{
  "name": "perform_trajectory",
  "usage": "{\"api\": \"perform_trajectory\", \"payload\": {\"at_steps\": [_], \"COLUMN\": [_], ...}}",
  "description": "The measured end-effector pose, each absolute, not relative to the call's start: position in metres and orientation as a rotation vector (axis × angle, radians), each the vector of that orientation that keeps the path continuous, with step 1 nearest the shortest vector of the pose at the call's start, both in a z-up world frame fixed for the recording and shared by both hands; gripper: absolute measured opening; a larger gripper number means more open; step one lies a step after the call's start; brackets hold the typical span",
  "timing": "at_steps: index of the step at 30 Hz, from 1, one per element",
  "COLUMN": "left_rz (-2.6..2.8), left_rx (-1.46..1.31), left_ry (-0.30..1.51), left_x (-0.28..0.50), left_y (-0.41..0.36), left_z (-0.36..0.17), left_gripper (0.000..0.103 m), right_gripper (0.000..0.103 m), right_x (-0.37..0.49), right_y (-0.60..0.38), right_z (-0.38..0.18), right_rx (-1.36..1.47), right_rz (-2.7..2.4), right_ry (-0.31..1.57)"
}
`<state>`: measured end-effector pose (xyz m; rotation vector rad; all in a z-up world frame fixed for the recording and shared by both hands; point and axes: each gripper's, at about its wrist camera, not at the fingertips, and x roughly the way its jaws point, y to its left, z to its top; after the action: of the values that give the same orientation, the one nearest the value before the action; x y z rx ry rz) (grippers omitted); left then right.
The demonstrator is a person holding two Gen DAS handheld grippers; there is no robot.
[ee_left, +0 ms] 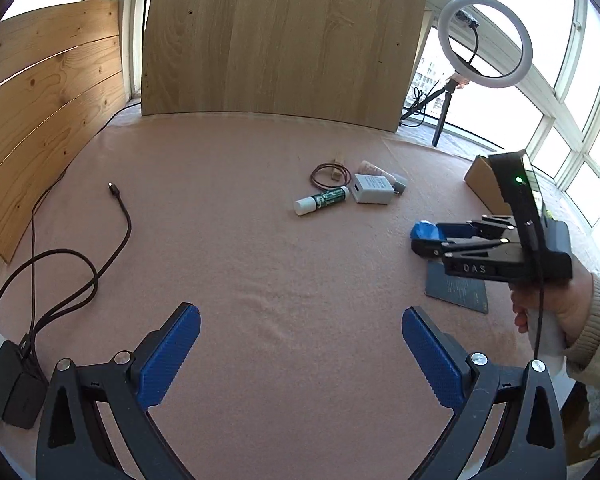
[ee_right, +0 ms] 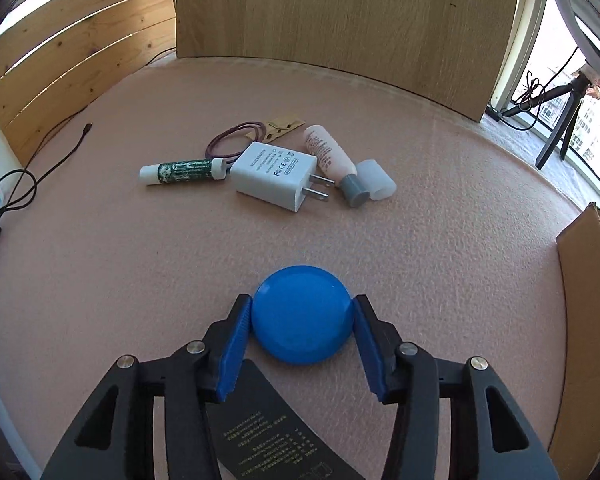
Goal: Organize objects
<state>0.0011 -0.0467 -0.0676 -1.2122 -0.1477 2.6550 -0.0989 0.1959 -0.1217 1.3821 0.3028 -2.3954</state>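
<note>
The right gripper (ee_right: 302,314) has its two blue pads closed against the sides of a round blue case (ee_right: 302,314), one pad on each side, so the case sits directly between the jaws and near their tips. From the right wrist view I cannot tell if the case is lifted or rests on the pink cloth (ee_right: 440,240). A round thing has no long axis, so the direction of the grip matters little; what matters is where it goes, and the cardboard box (ee_right: 588,300) stands to the right of this gripper, much nearer to it than to the other one. The left gripper (ee_left: 300,354) is wide open and holds nothing, with only cloth between its pads. Ahead lie the other objects in one group: a green-labelled stick (ee_right: 182,171), a white charger (ee_right: 274,174) touching it, a pink tube (ee_right: 330,158) and a purple cord loop (ee_right: 232,136). The left wrist view shows the right gripper from the side above a dark card (ee_left: 458,292); the right wrist view shows the grip itself.
</note>
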Motion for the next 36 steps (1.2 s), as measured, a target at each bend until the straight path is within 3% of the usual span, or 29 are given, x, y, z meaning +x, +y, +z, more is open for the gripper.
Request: {"api": "perform_trajectory", "payload": {"at_steps": [9, 11, 13, 17, 18, 19, 20, 30, 36], "left_rz": [2.675, 2.604, 2.524, 2.461, 2.45, 2.437, 2.435, 2.503, 2.586], "left_rx": [-1.163, -1.192, -1.248, -1.249, -1.241, -1.236, -1.241, -1.293, -1.376], "left_ry": [0.024, 0.085, 0.101, 0.207, 0.233, 0.23, 0.232, 0.182, -0.01], "left_x": [-0.12, -0.135, -0.149, -0.159, -0.16, -0.16, -0.159, -0.08, -0.008], "left_y": [-0.014, -0.002, 0.006, 0.028, 0.033, 0.036, 0.039, 0.034, 0.013], "left_z": [-0.103, -0.115, -0.125, -0.129, -0.129, -0.127, -0.126, -0.124, -0.123], "left_gripper": [0.101, 0.091, 0.073, 0.07, 0.059, 0.031, 0.017, 0.016, 0.016], "right_gripper": [0.046, 0.046, 0.046, 0.046, 0.046, 0.046, 0.046, 0.046, 0.046], "right_x": [-0.036, -0.029, -0.024, -0.021, -0.021, -0.021, -0.02, -0.022, -0.027], "right_y": [0.257, 0.268, 0.278, 0.282, 0.283, 0.284, 0.284, 0.28, 0.255], "right_z": [-0.121, -0.121, -0.121, -0.122, -0.122, -0.122, -0.122, -0.123, -0.118], "right_rx": [1.426, 1.437, 1.434, 1.418, 1.415, 1.412, 1.407, 1.369, 1.333], "right_rz": [-2.396, -2.409, -2.417, -2.419, -2.421, -2.424, -2.427, -2.455, -2.425], "right_ry": [0.228, 0.201, 0.171, 0.155, 0.149, 0.143, 0.137, 0.129, 0.108]}}
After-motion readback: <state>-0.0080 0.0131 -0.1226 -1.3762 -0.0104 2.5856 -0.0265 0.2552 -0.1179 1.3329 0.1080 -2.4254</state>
